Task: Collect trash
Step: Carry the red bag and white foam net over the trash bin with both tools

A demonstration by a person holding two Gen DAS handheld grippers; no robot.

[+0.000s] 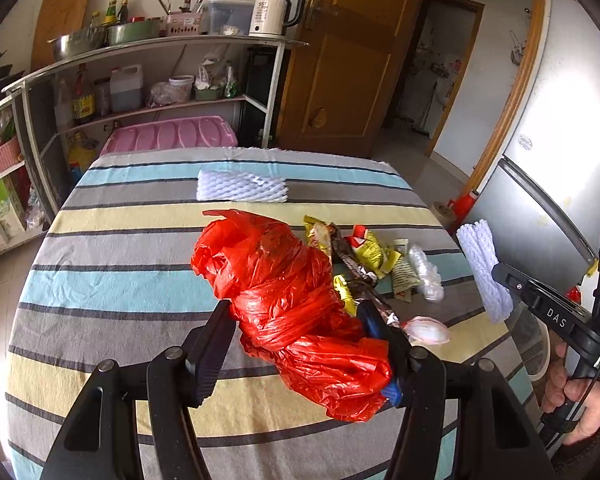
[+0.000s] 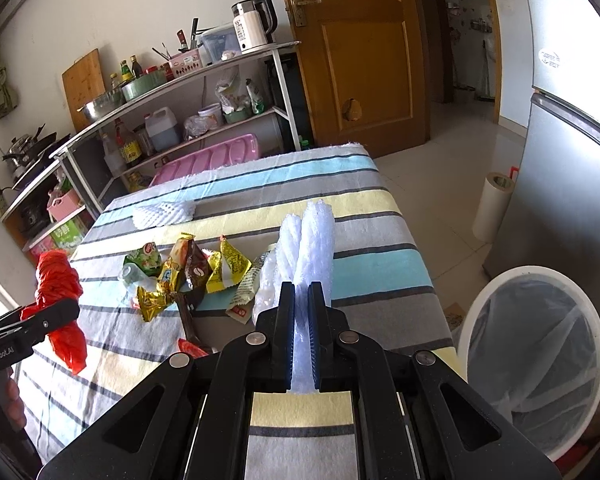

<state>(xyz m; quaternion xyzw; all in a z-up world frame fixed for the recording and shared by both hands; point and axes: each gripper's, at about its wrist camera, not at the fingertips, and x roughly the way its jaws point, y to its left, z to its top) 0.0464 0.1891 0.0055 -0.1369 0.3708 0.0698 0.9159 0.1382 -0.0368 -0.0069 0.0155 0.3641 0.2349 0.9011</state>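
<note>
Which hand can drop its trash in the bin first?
Probably the right. The right gripper is shut on the white foam net, and the white bin stands just beside it, off the table's edge. The left gripper holds the red plastic bag over the table's middle, farther from the bin.

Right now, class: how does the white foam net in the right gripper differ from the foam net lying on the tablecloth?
1. The held foam net is clamped in the shut right gripper; the other foam net lies loose on the striped tablecloth.
2. The held net stands upright, squeezed narrow; the other lies flat and wide.
3. The held net is near the trash bin; the other lies far across.

Both are white mesh foam.
</note>
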